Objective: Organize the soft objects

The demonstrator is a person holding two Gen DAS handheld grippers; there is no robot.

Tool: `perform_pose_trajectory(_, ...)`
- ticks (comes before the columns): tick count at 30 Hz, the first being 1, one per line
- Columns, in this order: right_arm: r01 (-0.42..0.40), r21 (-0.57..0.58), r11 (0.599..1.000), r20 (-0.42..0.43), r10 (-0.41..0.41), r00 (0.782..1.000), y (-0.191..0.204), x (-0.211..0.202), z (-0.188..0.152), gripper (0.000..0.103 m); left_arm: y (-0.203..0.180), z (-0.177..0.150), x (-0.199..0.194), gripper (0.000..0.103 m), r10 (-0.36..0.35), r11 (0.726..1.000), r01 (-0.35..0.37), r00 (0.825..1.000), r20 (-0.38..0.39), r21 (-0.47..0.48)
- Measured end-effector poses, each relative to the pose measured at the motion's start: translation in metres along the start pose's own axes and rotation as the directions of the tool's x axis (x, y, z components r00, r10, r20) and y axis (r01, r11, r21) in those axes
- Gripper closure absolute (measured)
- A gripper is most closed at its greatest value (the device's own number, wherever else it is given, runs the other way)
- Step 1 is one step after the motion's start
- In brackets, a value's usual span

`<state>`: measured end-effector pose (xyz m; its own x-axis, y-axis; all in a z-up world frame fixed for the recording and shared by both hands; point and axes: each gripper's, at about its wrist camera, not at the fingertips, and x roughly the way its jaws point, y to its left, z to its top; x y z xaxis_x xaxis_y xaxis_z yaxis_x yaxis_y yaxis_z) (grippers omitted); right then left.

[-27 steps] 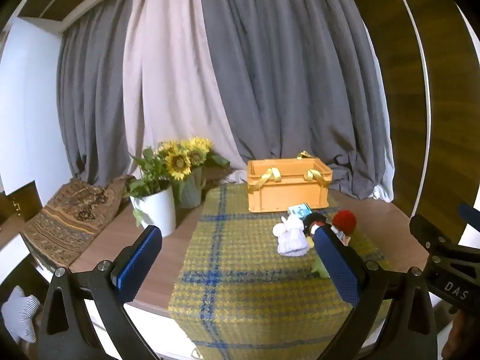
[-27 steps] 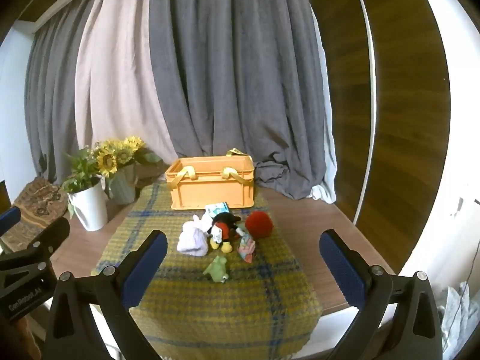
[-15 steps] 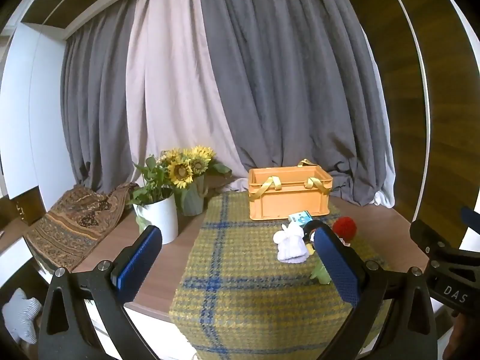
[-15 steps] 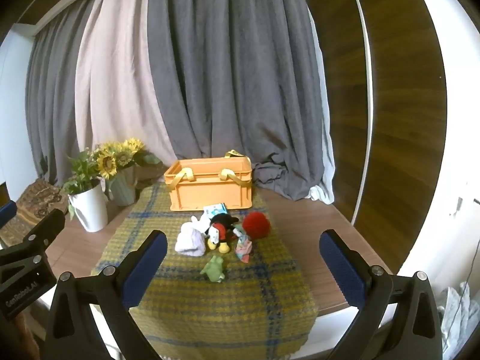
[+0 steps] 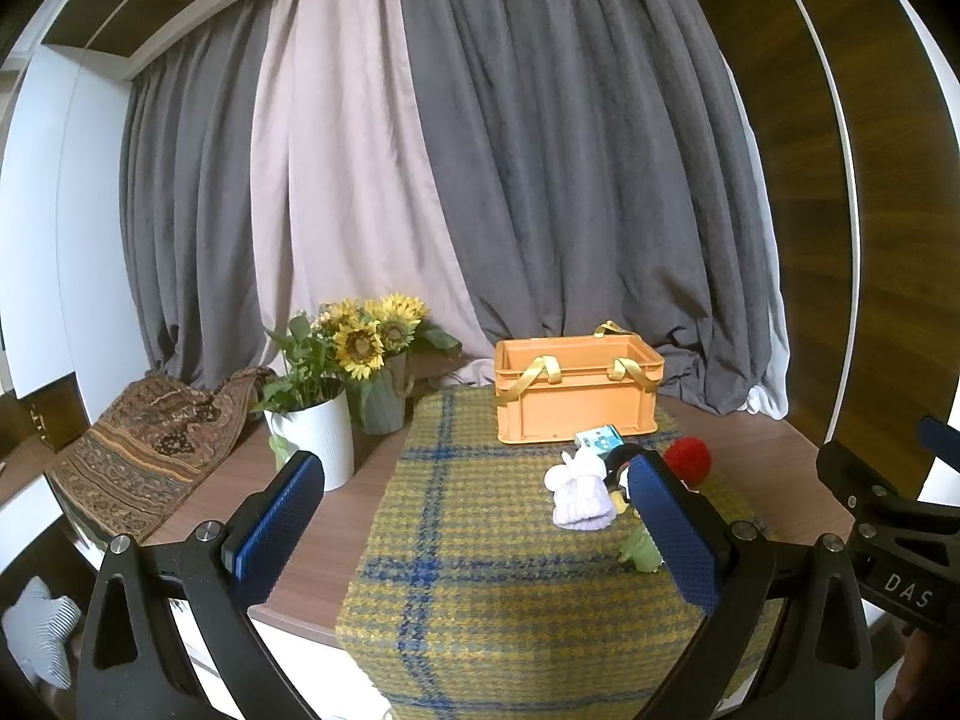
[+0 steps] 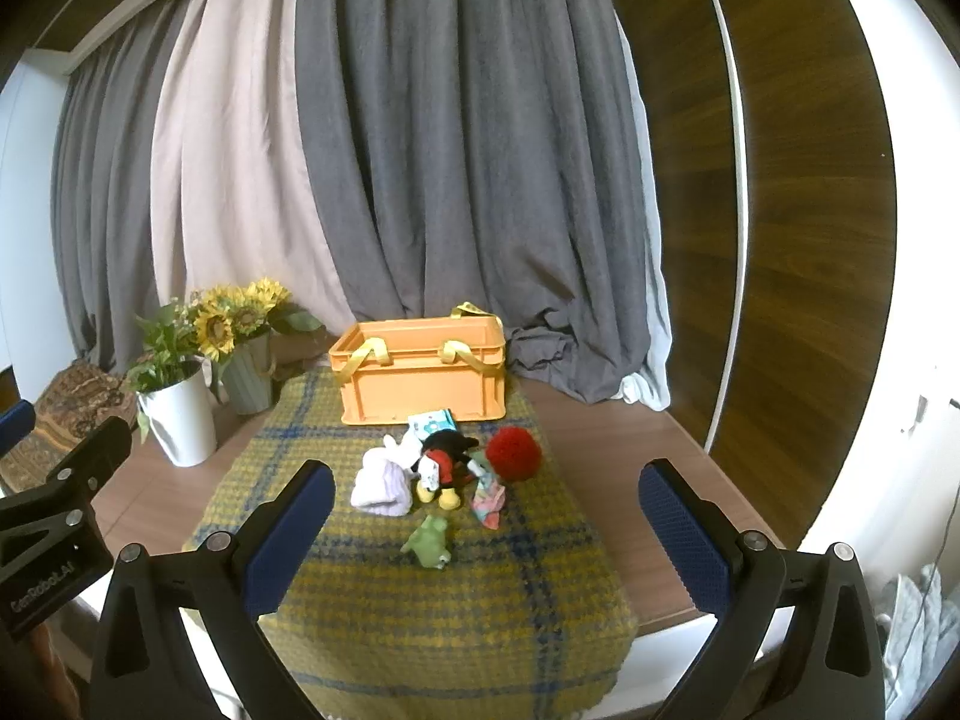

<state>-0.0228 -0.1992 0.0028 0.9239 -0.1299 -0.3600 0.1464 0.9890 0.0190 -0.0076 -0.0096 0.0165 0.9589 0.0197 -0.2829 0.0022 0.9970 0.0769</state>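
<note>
A cluster of soft toys lies on a yellow and blue plaid cloth (image 6: 384, 594): a white plush (image 6: 384, 477), a Mickey Mouse plush (image 6: 447, 465), a red pompom ball (image 6: 513, 453), a small green plush (image 6: 431, 543), a patterned fabric piece (image 6: 487, 495) and a blue-white packet (image 6: 432, 422). An orange crate (image 6: 423, 381) with yellow handles stands behind them. My right gripper (image 6: 486, 534) is open and empty, well in front of the toys. My left gripper (image 5: 474, 534) is open and empty; its right finger (image 5: 672, 531) hides part of the toys. The white plush (image 5: 581, 492) and the crate (image 5: 576, 393) also show there.
A white pot with green plants (image 6: 180, 414) and a grey vase of sunflowers (image 6: 246, 360) stand left of the cloth. A patterned throw (image 5: 150, 444) lies at the far left. Grey and pink curtains hang behind. A wood wall panel (image 6: 798, 240) is at the right. The table edge is near me.
Both grippers have tilted slightly upward and the table scene sits lower in both views. Both stay open. The toys and crate have not moved.
</note>
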Motion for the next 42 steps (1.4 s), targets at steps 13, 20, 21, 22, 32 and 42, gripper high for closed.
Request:
perform_pose_trajectory(13, -0.002, -0.017, 1.0, 0.012, 0.003, 1.0, 0.0088, 0.0005, 0.005, 0.0, 0.0026, -0.0008, 0.0014, 0.0, -0.003, 1.0, 0.003, 1.0, 0.002, -0.007)
perform_pose_trajectory(20, -0.004, -0.014, 1.0, 0.013, 0.004, 1.0, 0.0091, -0.0008, 0.0055, 0.0, 0.0021, -0.0028, -0.0002, 0.0, -0.004, 1.0, 0.004, 1.0, 0.003, -0.009)
perform_pose_trajectory(21, -0.003, -0.012, 1.0, 0.014, 0.003, 1.0, 0.0083, -0.0003, 0.006, 0.0, 0.001, -0.0032, 0.0001, 0.0, -0.004, 1.0, 0.004, 1.0, 0.002, -0.011)
perform_pose_trajectory(22, -0.002, -0.012, 1.0, 0.014, 0.003, 1.0, 0.0088, -0.0001, 0.0062, 0.0, 0.0004, -0.0028, 0.0002, 0.0, -0.003, 1.0, 0.003, 1.0, 0.001, -0.011)
perform_pose_trajectory(32, -0.005, -0.01, 1.0, 0.014, 0.005, 1.0, 0.008, -0.0016, 0.007, 0.0, 0.0001, -0.0027, -0.0001, 0.0, -0.003, 1.0, 0.003, 1.0, 0.004, -0.012)
perform_pose_trajectory(42, -0.006, -0.01, 1.0, 0.014, 0.006, 1.0, 0.0081, -0.002, 0.008, 0.0, 0.0001, -0.0034, -0.0001, 0.0, -0.002, 1.0, 0.002, 1.0, 0.004, -0.013)
